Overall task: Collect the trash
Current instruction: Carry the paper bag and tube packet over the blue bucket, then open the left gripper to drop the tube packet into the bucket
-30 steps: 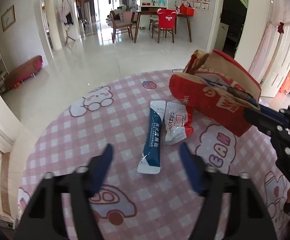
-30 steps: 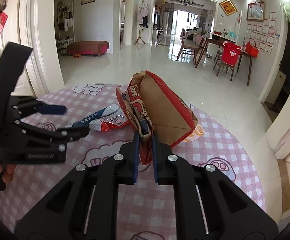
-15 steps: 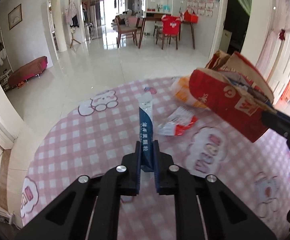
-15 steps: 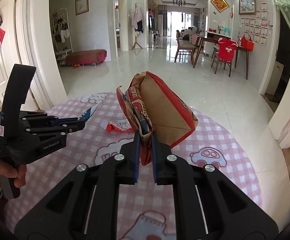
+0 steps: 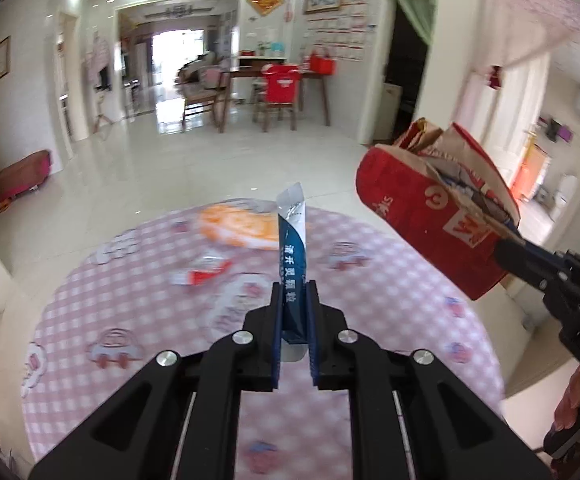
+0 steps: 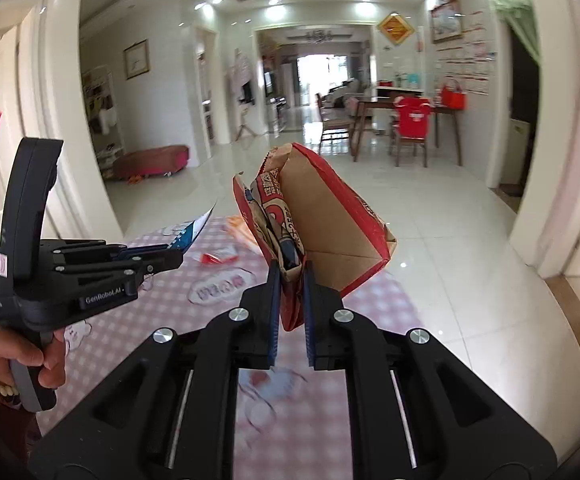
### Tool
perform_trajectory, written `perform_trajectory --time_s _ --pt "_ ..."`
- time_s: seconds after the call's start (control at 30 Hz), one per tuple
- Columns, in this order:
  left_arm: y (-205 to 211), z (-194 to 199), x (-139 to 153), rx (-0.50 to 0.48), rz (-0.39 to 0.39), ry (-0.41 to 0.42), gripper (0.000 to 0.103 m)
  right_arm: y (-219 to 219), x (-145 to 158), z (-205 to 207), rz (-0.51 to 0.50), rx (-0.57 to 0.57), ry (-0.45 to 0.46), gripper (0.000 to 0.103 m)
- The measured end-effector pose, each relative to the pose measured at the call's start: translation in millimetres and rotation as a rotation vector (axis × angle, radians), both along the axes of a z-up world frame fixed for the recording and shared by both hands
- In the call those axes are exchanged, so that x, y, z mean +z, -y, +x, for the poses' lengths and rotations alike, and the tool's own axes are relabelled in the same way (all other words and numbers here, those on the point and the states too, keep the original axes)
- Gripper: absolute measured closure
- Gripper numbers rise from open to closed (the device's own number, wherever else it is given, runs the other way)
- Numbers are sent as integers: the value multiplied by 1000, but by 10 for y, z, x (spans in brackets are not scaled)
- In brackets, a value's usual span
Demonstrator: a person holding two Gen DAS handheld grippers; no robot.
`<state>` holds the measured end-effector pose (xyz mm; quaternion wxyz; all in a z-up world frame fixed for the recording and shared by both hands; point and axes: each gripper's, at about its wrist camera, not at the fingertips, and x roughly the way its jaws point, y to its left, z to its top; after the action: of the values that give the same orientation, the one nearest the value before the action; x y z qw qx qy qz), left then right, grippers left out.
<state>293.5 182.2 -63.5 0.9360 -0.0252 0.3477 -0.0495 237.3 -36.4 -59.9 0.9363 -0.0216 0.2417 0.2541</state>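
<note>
My left gripper [image 5: 293, 292] is shut on a long blue and white sachet [image 5: 293, 240] and holds it upright above the table. It also shows at the left of the right wrist view [image 6: 170, 256], with the sachet [image 6: 194, 230] sticking out. My right gripper [image 6: 290, 276] is shut on the edge of a red and brown paper bag [image 6: 321, 224], held up with its mouth open. The bag [image 5: 429, 208] hangs to the right of the sachet in the left wrist view. A red and white wrapper [image 5: 204, 274] and an orange wrapper [image 5: 238, 226] lie on the table.
The round table has a pink checked cloth [image 5: 138, 320] with cartoon prints. Beyond it lie a tiled floor, a dining table with chairs [image 5: 274, 92] and a low pink bench [image 5: 14, 178] at the left wall.
My left gripper closed on the blue sachet and lifted it off the table. The right gripper kept its hold on the bag and rose too.
</note>
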Motion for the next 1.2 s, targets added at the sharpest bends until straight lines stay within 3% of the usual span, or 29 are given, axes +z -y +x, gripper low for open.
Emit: perform_trajectory --time_s 0.23,0.6,0.87,1.2 --pt "1125 -44 -39 -184 5 -24 93 1092 -141 -349 70 -168 -26 93" --pt "2933 15 -511 -465 57 -126 92 2464 -584 -635 151 -419 -91 93" --pt "3563 133 -887 -546 91 -202 92 2938 -890 -680 190 -543 -142 93" --pt "3826 253 -1051 -567 102 -240 91 3183 -1018 -694 217 -622 -145 93"
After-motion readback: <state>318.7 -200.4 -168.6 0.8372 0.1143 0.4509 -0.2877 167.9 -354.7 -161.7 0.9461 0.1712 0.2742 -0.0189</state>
